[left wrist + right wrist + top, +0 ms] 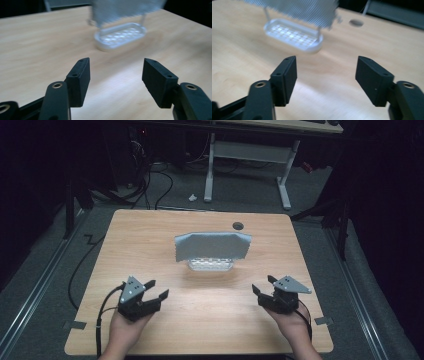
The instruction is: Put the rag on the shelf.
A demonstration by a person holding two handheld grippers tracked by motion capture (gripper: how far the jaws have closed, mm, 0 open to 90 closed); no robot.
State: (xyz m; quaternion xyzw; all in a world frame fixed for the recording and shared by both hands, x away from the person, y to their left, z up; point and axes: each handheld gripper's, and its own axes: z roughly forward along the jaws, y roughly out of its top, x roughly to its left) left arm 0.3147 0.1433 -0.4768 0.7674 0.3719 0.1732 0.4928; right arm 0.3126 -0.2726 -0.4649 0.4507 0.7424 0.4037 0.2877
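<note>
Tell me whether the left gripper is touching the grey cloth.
Apart. The high view shows bare table between the left gripper and the grey cloth, and nothing sits between its open jaws.

So the count: one wooden table [200,320], one grey cloth [212,246] draped on one clear plastic rack [210,264]. Two grippers were there, a left gripper [156,289] and a right gripper [263,285], each with two black jaws, and two hands held them. One round hole [238,226] in the tabletop.
</note>
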